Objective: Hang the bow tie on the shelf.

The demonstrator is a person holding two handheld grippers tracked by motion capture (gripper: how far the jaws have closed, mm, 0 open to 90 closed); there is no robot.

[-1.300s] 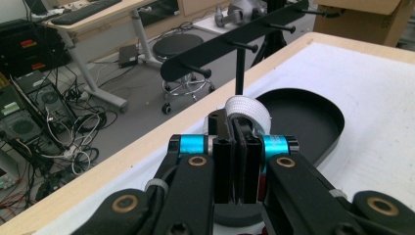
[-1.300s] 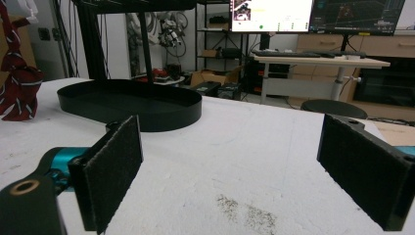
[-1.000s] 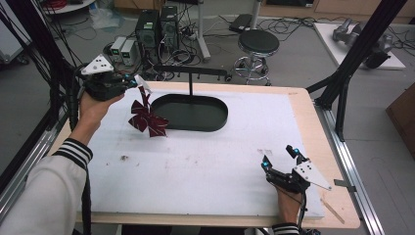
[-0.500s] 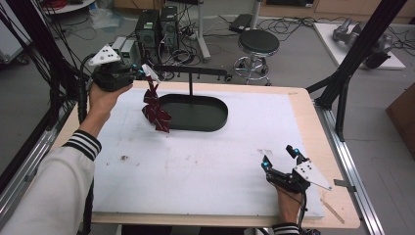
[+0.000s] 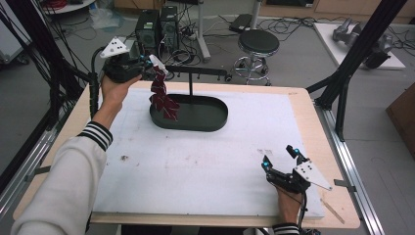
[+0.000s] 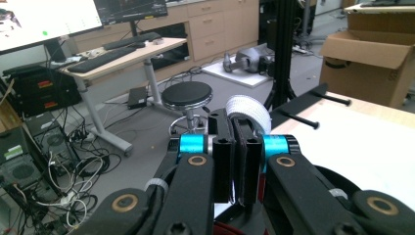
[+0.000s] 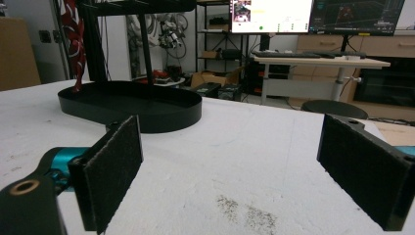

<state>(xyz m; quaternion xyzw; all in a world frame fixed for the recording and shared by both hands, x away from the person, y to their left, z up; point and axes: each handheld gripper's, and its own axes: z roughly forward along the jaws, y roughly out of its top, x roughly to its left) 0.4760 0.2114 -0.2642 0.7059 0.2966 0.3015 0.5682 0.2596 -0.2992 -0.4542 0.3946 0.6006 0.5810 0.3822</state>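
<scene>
Two hand-held grippers show from above: the left hand-held gripper (image 5: pixel 150 62) pinches a red cloth (image 5: pixel 161 95) hanging over the black tray's (image 5: pixel 215 120) far-left edge. The right hand-held gripper (image 5: pixel 280 156), spread wide, rests near the white tabletop's (image 5: pixel 195 166) front edge, lots of room between. Left gripper view: jaws pressed together, a stool (image 6: pixel 187 95) on the floor. Right gripper view: jaws apart over speckled tabletop (image 7: pixel 235 161).

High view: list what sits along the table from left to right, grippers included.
Left gripper → dark red patterned cloth hanging from it → black oval tray with its upright stand → right gripper at the near right corner.
</scene>
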